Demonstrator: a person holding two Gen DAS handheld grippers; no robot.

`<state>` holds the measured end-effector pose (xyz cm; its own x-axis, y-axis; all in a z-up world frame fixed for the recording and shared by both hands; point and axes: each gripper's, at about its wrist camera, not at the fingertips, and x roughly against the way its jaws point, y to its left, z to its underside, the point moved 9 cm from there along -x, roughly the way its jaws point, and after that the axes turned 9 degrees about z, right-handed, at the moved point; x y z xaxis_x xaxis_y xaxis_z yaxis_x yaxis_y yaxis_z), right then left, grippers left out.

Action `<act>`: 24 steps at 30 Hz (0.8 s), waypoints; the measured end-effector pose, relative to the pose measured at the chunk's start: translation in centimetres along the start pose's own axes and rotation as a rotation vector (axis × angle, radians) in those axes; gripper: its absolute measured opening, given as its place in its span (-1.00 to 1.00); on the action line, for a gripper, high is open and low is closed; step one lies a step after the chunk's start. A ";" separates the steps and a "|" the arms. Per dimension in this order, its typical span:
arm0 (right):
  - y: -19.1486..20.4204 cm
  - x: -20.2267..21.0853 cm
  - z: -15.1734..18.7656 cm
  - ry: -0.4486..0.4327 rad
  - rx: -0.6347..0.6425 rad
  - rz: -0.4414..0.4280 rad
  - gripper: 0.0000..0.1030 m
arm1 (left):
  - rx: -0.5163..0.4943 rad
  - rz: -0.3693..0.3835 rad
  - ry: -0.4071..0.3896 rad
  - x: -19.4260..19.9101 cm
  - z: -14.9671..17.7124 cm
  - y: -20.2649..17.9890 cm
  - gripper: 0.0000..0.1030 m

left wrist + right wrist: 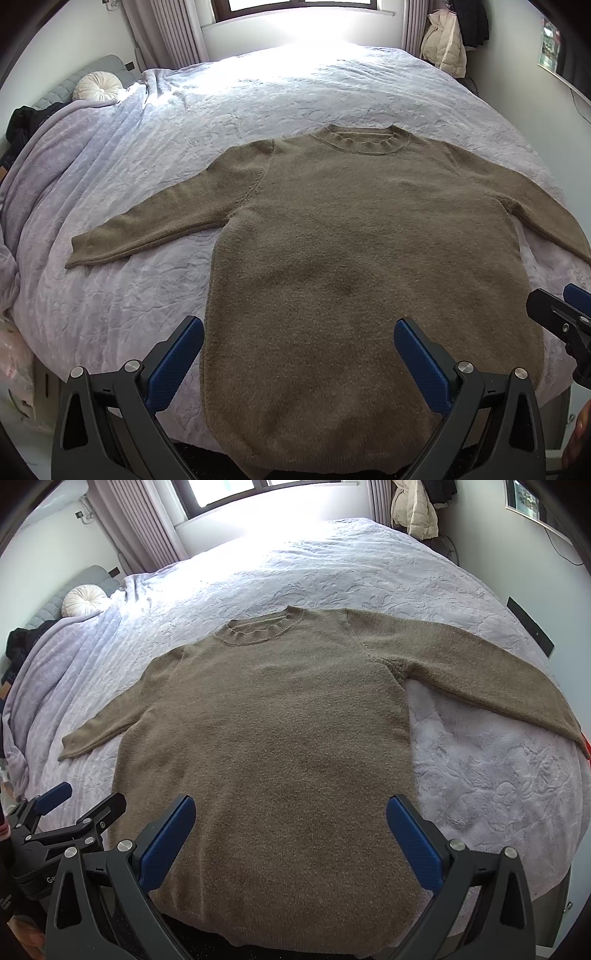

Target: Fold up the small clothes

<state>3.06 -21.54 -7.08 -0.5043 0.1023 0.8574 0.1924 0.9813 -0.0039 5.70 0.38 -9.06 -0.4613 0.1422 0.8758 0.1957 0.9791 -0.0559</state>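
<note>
- The brown sweater (354, 236) is spread flat on the bed (155, 184), its hem beneath both tongs.
- The left tongs (299, 354) and right tongs (291, 830) are held apart, empty.
- A sleeve cuff (85, 254), ahead-left, should be pinched first and carried across the body.

Brown sweater (354, 280) lies flat on bed (147, 295), left claw (299, 347) spread wide.

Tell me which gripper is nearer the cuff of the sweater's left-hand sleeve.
Left. The left gripper hovers open over the hem on the cuff side; the right gripper is open further right, toward the other sleeve.
</note>
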 end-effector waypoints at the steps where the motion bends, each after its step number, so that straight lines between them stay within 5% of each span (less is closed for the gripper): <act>1: 0.0 -0.1 0.0 0.002 -0.001 0.001 1.00 | 0.001 -0.001 0.005 -0.2 0.0 0.0 1.00; 24: 0.8 -4.2 -2.0 0.032 -0.006 0.000 1.00 | 0.016 0.013 0.045 -4.7 -1.2 1.3 1.00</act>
<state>7.01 -21.53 -9.61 -0.4775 0.0972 0.8732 0.1978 0.9802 -0.0009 9.20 0.84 -12.64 -0.4196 0.1488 0.8954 0.1871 0.9795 -0.0751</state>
